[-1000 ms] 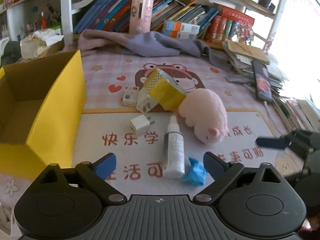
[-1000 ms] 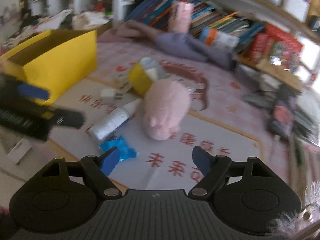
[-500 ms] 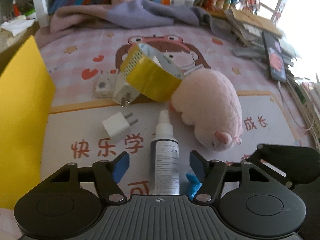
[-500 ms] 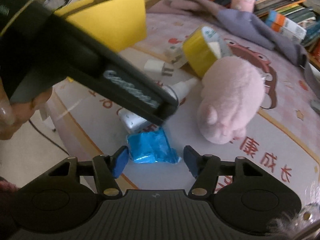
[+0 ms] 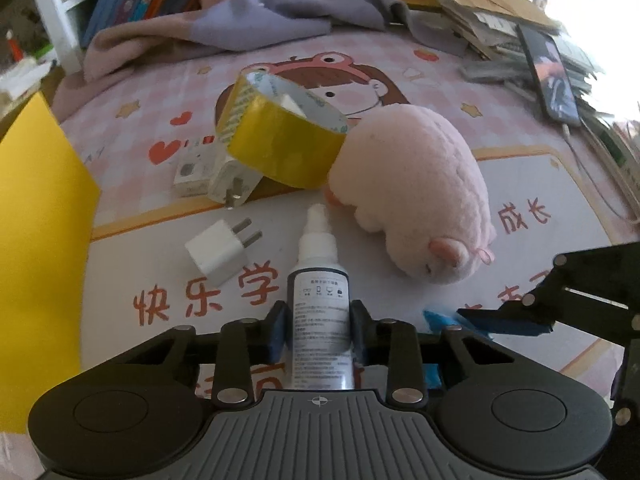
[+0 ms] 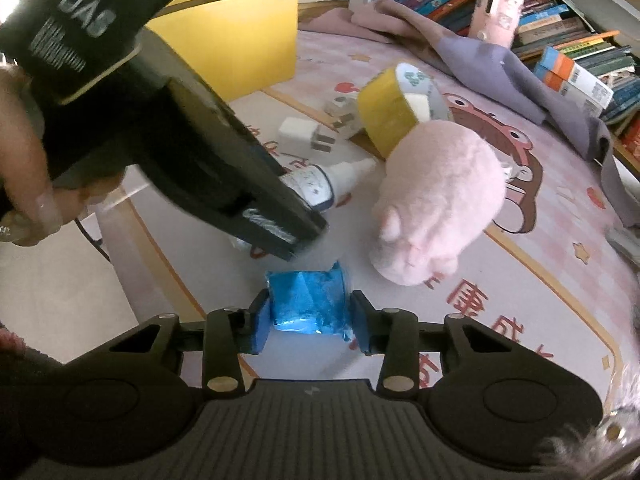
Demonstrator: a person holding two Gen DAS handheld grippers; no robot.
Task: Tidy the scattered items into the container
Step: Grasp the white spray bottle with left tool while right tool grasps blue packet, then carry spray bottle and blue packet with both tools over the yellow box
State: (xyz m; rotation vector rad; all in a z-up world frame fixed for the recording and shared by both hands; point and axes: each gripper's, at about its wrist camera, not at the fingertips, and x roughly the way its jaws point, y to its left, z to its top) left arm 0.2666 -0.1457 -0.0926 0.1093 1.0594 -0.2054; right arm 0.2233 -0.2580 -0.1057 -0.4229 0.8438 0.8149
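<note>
My left gripper (image 5: 320,330) is closing, its blue pads pressed on both sides of a white spray bottle (image 5: 320,276) that lies on the printed mat. My right gripper (image 6: 308,322) is closing too, its pads against a crumpled blue packet (image 6: 306,300) on the mat just right of the bottle. A pink plush pig (image 5: 412,188), a yellow tape roll (image 5: 280,148), two white plug adapters (image 5: 218,252) and a small white box (image 5: 192,172) lie beyond. The yellow box (image 5: 36,220) stands open at the left.
A purple-grey cloth (image 5: 260,20) lies bunched at the back before a shelf of books (image 6: 580,64). A phone (image 5: 552,80) rests on stacked papers at the right. A person's hand (image 6: 24,184) holds the left gripper, which crosses the right wrist view.
Both grippers came down and forward to the mat. The left jaws closed onto the spray bottle and the right jaws closed onto the blue packet.
</note>
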